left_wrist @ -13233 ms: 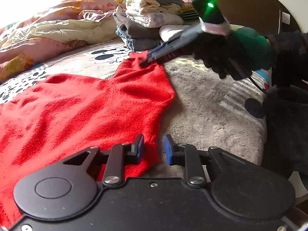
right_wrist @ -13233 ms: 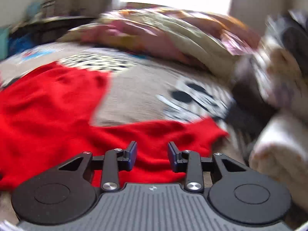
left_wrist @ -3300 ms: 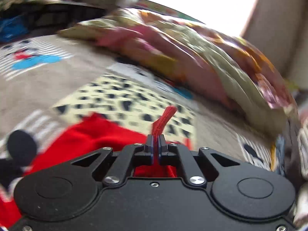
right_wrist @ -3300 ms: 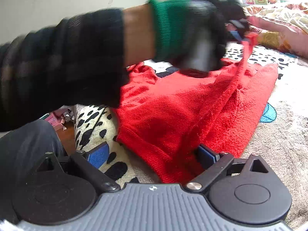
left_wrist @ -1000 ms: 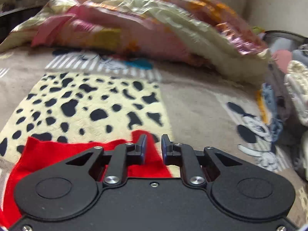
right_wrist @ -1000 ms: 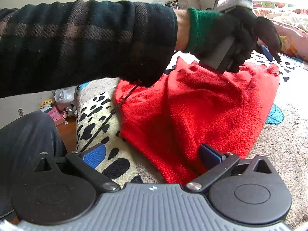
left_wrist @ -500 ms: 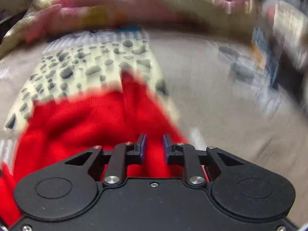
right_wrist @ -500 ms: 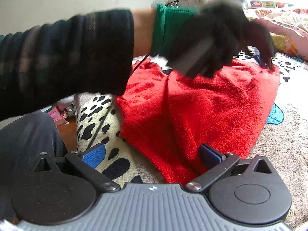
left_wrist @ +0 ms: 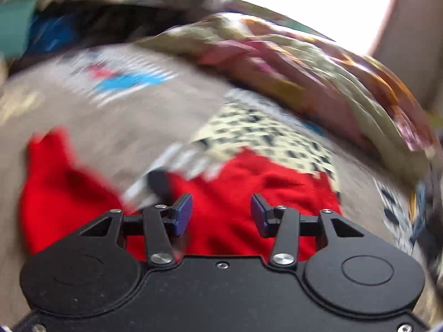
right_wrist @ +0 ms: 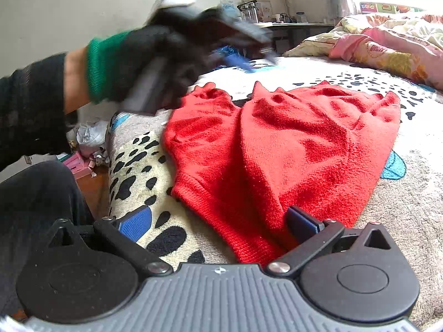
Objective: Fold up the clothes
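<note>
Left tongs point(left_wrist: 220, 214), jaws just opening, hold nothing; right tongs point(right_wrist: 218, 222) gape wide across the red sweater point(right_wrist: 290, 144) hem.

- We see our left gripper point(left_wrist: 221, 212) at the bottom of the picture, with two blue pads point(left_wrist: 183, 213) at the tips.
- Its jaws have just been opening, and nothing is held between them.
- Past the gap lies a red sweater point(left_wrist: 249, 193), spread on the bed.
- One more red part of it lies off to the left.
- The bed has a grey blanket point(left_wrist: 116, 127) with a spotted yellow patch point(left_wrist: 265, 135) and a blue shape.
- A big flowery quilt point(left_wrist: 318, 69) is bunched up behind.
- A bright window point(left_wrist: 310, 2) shines at the top.
- Everything looks blurry.
</note>
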Action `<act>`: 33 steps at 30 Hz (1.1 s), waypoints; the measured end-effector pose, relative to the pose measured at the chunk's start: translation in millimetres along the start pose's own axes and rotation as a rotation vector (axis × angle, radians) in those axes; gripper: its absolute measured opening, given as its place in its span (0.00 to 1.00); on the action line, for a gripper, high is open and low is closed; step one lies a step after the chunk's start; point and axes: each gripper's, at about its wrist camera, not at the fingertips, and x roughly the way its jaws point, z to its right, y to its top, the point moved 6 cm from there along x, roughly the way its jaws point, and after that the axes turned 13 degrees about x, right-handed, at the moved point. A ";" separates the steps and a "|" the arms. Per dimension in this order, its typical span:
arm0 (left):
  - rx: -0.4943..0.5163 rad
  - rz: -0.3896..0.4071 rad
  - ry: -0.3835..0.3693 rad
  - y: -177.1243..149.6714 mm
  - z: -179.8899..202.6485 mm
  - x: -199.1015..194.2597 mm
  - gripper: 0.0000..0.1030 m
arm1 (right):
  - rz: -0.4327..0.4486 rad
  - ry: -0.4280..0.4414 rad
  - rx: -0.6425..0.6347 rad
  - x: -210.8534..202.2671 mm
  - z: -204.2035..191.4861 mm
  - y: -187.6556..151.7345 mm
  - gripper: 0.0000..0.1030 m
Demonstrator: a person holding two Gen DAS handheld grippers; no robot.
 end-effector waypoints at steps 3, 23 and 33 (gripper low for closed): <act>-0.105 -0.018 -0.014 -8.9 -21.0 0.4 0.44 | -0.004 -0.007 -0.008 -0.7 -0.4 -0.4 1.00; -0.095 0.027 -0.171 12.5 3.9 13.6 0.02 | 0.002 -0.022 0.017 -4.7 11.1 -0.9 1.00; -0.150 0.031 -0.253 66.4 100.0 30.7 0.01 | 0.001 -0.017 0.030 -4.9 11.3 -1.0 1.00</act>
